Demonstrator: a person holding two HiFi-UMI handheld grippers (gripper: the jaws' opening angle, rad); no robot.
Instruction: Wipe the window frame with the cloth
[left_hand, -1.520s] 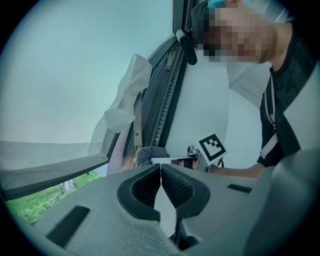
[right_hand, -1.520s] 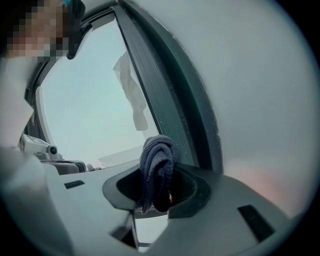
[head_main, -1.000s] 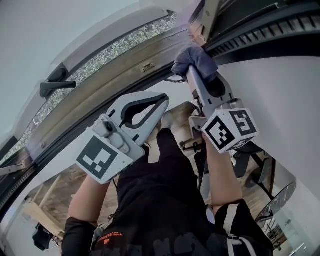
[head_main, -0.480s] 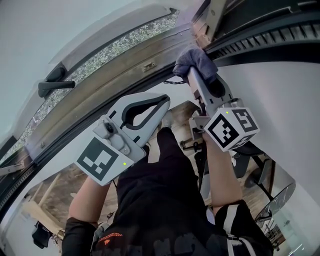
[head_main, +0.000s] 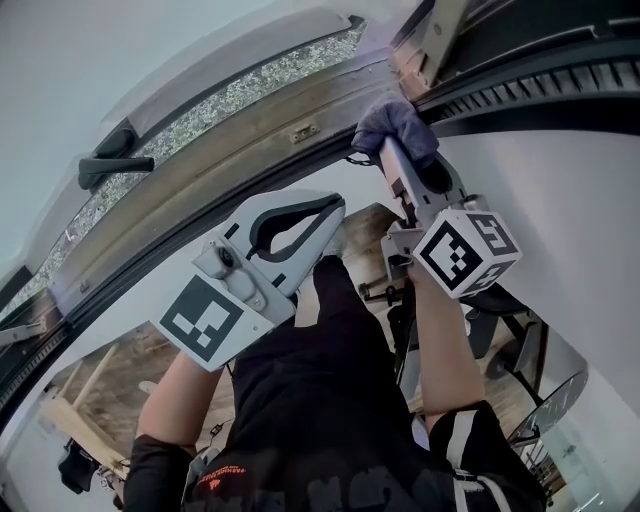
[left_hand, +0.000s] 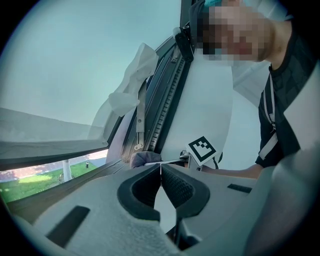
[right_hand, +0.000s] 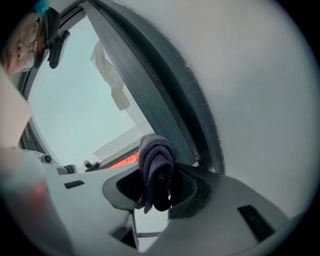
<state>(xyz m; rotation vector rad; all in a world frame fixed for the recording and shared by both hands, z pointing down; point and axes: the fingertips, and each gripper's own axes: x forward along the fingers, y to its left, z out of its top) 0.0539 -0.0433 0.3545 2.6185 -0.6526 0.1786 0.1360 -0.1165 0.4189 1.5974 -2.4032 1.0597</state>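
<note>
A folded purple-grey cloth (head_main: 393, 122) is pinched in my right gripper (head_main: 392, 140), which presses it against the window frame (head_main: 250, 140) near the frame's corner. In the right gripper view the cloth (right_hand: 156, 167) hangs bunched between the shut jaws, with the dark frame rail (right_hand: 150, 95) just beyond it. My left gripper (head_main: 335, 205) hovers lower left of the cloth, jaws shut with nothing between them. The left gripper view shows its pads (left_hand: 175, 186) touching, and the cloth (left_hand: 145, 160) on the frame ahead.
A dark window handle (head_main: 112, 165) sits on the sash at upper left. A small metal latch (head_main: 303, 131) is fixed to the frame left of the cloth. A white wall (head_main: 560, 220) lies to the right. White tape or plastic (left_hand: 132, 85) hangs from the frame.
The right gripper with the cloth has slid slightly up and right along the frame. The left gripper has shifted a little to the right.
</note>
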